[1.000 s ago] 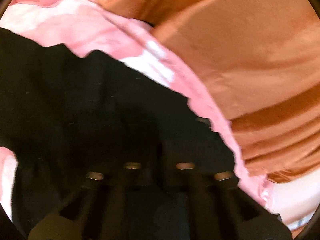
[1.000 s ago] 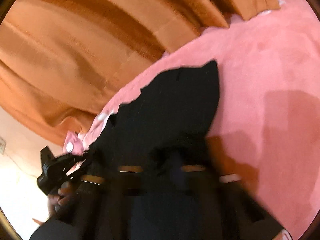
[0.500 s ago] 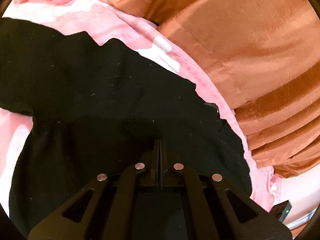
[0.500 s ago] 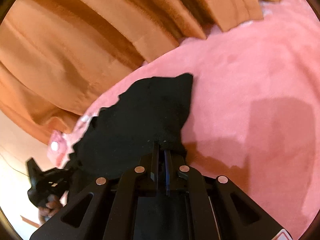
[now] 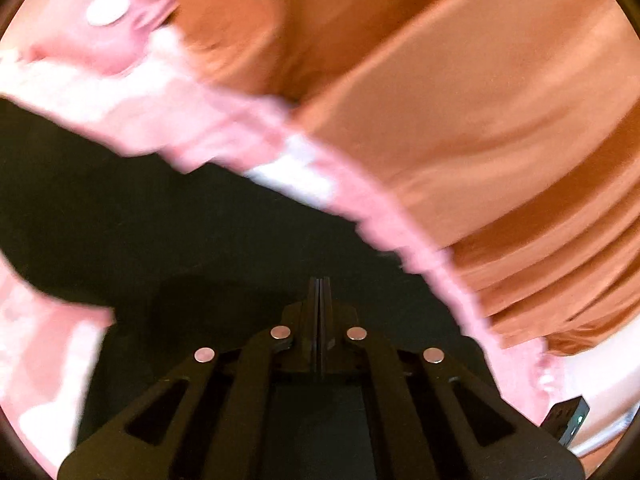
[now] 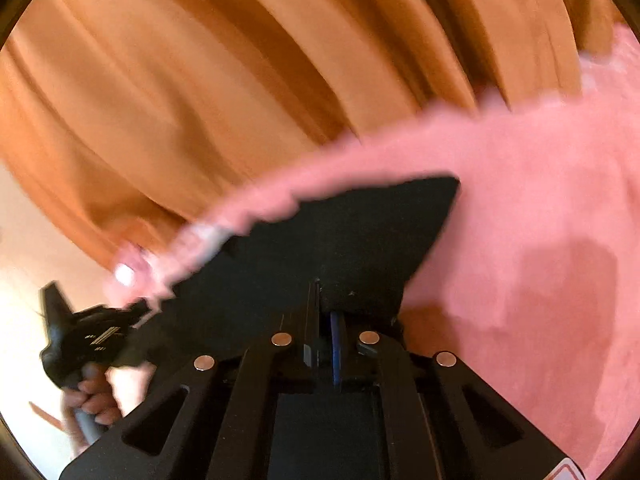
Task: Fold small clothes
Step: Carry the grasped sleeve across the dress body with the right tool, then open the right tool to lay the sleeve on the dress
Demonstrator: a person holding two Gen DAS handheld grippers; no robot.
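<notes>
A small black garment (image 5: 168,232) lies spread on a pink blanket (image 5: 200,120). My left gripper (image 5: 319,286) is shut on the garment's near edge. In the right wrist view the same black garment (image 6: 340,232) stretches leftward over the pink blanket (image 6: 520,200), and my right gripper (image 6: 318,286) is shut on its near corner. The left gripper (image 6: 132,312) shows at the left of that view, held in a hand and pinching the garment's other end. Both views are blurred by motion.
Orange curtains (image 5: 460,100) hang close behind the blanket's far edge, also filling the top of the right wrist view (image 6: 200,80). A pink fold with a white round spot (image 5: 108,14) lies at the blanket's far left. A small black device (image 5: 566,420) sits at the right edge.
Both grippers, shut on the black garment, have kept moving. The garment's far corner reaches farther to the right in the right wrist view, and the scene is now motion-blurred.
</notes>
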